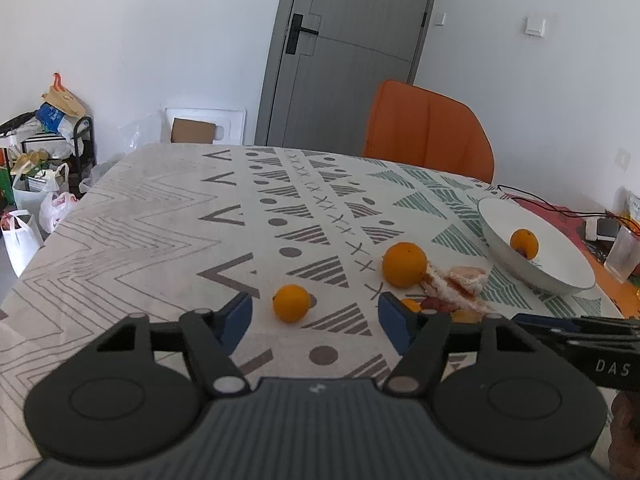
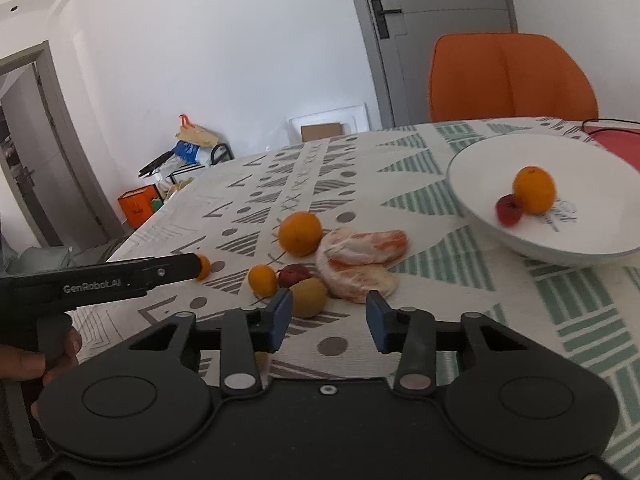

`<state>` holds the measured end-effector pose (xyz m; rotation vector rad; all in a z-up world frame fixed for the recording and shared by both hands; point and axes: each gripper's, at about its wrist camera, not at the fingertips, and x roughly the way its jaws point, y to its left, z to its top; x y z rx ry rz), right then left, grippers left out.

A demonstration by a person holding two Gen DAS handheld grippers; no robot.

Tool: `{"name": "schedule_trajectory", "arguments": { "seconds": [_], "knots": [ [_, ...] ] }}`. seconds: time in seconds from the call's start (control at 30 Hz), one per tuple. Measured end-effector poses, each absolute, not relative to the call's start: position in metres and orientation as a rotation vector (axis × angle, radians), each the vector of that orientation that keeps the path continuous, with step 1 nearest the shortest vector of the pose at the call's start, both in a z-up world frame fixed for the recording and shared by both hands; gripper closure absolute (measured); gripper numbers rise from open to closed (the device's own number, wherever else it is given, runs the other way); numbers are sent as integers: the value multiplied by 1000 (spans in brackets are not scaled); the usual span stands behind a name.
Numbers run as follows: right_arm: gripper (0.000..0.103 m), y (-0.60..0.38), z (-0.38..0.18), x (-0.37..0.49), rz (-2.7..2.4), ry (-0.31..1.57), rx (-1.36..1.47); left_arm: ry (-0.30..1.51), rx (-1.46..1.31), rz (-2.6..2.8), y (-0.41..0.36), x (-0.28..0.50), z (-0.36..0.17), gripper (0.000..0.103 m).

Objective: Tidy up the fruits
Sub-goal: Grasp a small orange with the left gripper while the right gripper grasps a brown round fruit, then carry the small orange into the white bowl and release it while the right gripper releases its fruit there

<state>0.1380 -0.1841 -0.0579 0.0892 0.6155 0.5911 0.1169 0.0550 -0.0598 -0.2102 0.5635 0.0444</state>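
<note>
Left wrist view: the left gripper (image 1: pixel 316 314) has its jaws partly apart with nothing held, and a small orange (image 1: pixel 291 303) sits on the tablecloth (image 1: pixel 132 240) right between the tips, pads not touching it. A bigger orange (image 1: pixel 404 265) lies near the white bowl (image 1: pixel 516 264). Right wrist view: the right gripper (image 2: pixel 328 320) is narrower and also empty – a yellowish fruit (image 2: pixel 308 297) sits just ahead by its left pad, peeled citrus pieces (image 2: pixel 358 264) beyond. Looks like the picking-up step; next each needs to close on its fruit, then carry it to the bowl.
</note>
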Motion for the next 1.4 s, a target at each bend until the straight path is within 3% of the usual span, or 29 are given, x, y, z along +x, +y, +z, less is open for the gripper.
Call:
{"name": "schedule_trajectory", "arguments": {
  "seconds": [0.27,0.47,0.57,0.63,0.67,1.4],
  "knots": [
    [65,-173,-62,145,608,643,85,583,-222,50,61,130,-68,39],
    [67,-165,-65,152,611,664,76,603,-228,51,64,141,-75,50],
    [69,-162,-66,155,618,673,79,600,-231,55,66,145,-77,63],
    [75,-159,-66,154,618,669,67,602,-234,54,67,146,-78,78],
    [77,-158,-67,154,613,669,62,603,-235,59,68,146,-78,81],
    [78,-209,-44,136,552,562,135,507,-171,-71,18,127,-40,81]
  ]
}}
